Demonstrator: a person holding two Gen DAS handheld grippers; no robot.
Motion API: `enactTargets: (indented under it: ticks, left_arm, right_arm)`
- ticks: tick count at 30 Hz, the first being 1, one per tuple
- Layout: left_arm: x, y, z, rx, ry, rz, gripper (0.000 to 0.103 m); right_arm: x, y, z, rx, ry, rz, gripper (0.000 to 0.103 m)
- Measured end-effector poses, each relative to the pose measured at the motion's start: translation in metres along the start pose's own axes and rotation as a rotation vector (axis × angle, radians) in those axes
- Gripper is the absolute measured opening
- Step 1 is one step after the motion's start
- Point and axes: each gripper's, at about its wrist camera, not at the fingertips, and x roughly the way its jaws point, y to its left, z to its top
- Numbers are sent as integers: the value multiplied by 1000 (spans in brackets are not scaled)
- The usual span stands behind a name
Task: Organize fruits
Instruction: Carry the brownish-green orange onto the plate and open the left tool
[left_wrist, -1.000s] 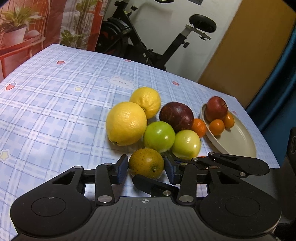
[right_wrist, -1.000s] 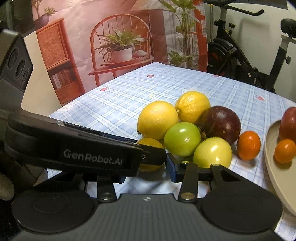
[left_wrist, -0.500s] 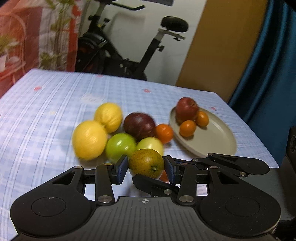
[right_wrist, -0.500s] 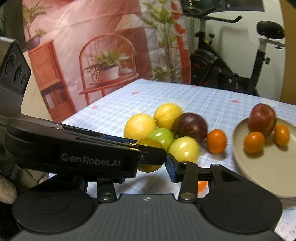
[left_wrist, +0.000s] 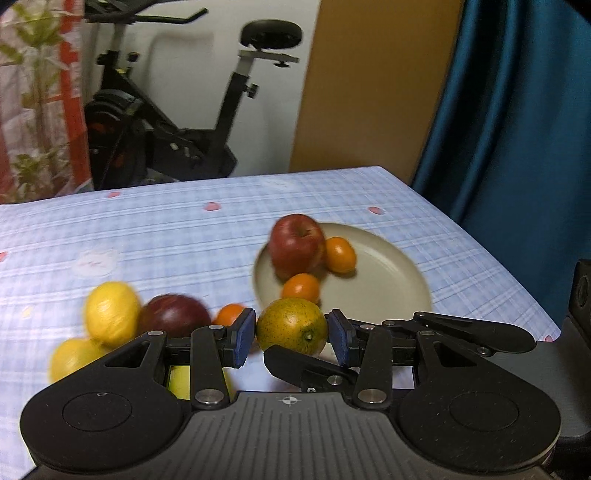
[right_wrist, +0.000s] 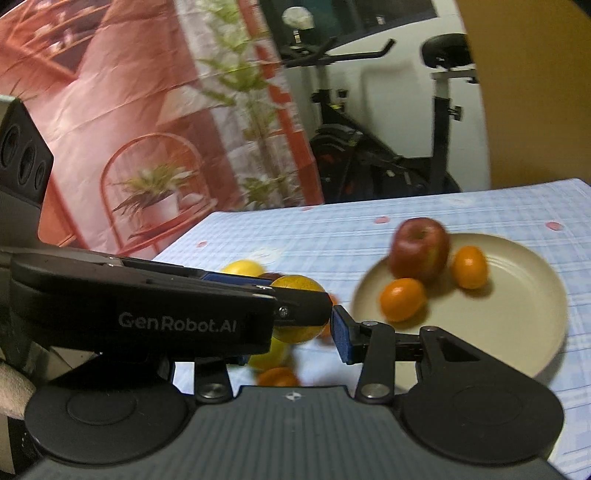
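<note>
- Left gripper (left_wrist: 291, 336) is pinching the green orange (left_wrist: 292, 325) between its blue pads, fruit hanging clear of the table (left_wrist: 184, 229), near the plate's near rim.
- Plate (left_wrist: 388, 273) is holding an apple (left_wrist: 295, 245) and two small oranges; its right half looks free.
- Advice: be lowering over that bare part, releasing only once the fruit is touching, lest it roll.
- Right gripper (right_wrist: 291, 334): only one finger showing, the left gripper covering the other; cannot tell its spread.

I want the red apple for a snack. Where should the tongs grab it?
Around its wide middle, from straight above. The apple stands upright on the plate, dimple up, with the near orange and the far orange crowding its front and right side, so tongs coming in low would likely bump them.
</note>
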Motion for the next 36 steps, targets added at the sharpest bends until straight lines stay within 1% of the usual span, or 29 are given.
enactTargets:
  ticks: [6, 9, 14, 22, 33, 36]
  left_arm:
    - [32, -10, 6, 26, 47, -24, 46]
    - [45, -13, 6, 23, 73, -27, 46]
    - [60, -13, 5, 24, 99, -22, 46]
    - [64, -8, 3, 36, 86, 31, 46]
    - [64, -5, 5, 45, 52, 70, 46]
    - [64, -6, 5, 50, 51, 73, 47]
  right_arm:
    - [2, -37, 4, 88, 14, -37, 44]
    - [6, -49, 0, 117, 22, -49, 44]
    - [12, -60, -5, 131, 45, -63, 44]
    - [30, -63, -4, 117, 73, -33, 44]
    - [41, -68, -3, 121, 61, 14, 45]
    - [40, -69, -4, 126, 51, 11, 48]
